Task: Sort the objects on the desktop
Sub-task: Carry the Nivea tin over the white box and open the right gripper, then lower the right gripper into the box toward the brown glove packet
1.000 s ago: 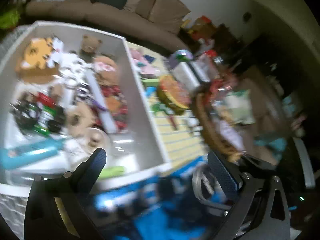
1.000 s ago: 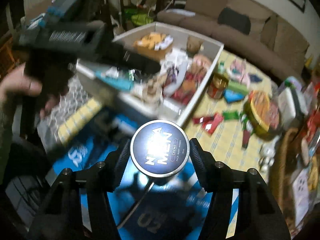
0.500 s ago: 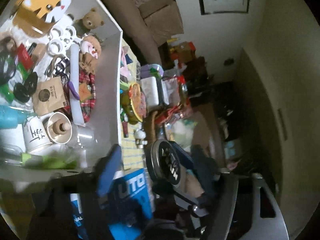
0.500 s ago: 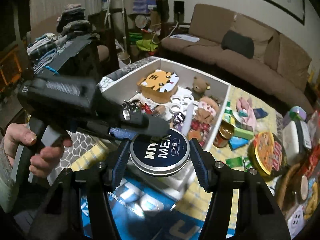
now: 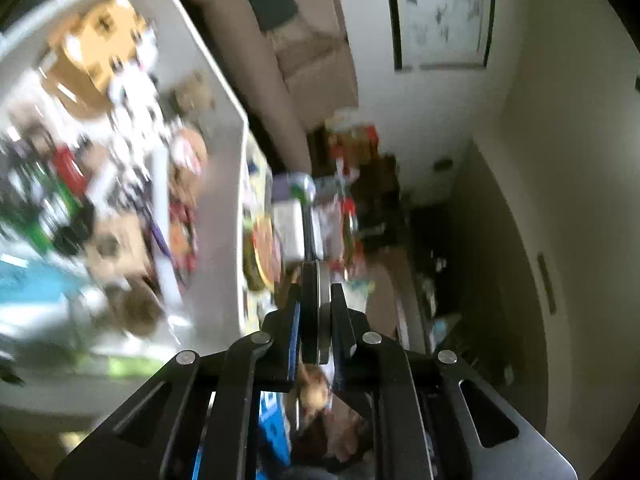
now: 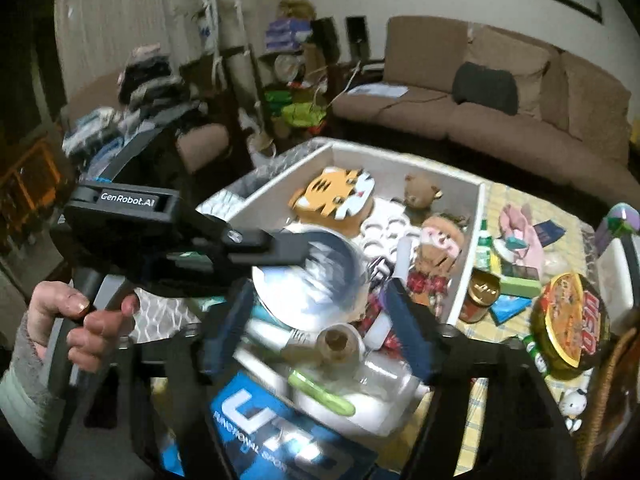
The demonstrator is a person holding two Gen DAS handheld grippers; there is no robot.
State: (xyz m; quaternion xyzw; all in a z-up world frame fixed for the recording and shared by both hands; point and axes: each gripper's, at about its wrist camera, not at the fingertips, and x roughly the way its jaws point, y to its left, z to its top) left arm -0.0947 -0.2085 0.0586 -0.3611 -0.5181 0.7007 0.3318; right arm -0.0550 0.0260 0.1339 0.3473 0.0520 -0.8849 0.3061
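Round cream tin [image 5: 316,312]: seen edge-on at lower centre of the left wrist view, clamped flat-face to flat-face by the left gripper [image 5: 316,320], whose jaws are closing onto it; in the right wrist view a blurred blue-and-silver disc [image 6: 312,280] at centre, held over the near end of the white storage box [image 6: 474,240]

Right gripper [image 6: 316,312]: jaws opening, blue pads standing clear on either side of the tin, not pressing it

Hand [image 6: 80,320]: at left edge, grey sleeve, gripping the left gripper's handle

Box contents: tiger-face plush [image 6: 336,196], small bear [image 6: 420,192], white rings, cup, green item

Table [image 6: 568,216], right of box: noodle bowl [image 6: 572,328], small can [image 6: 482,296]
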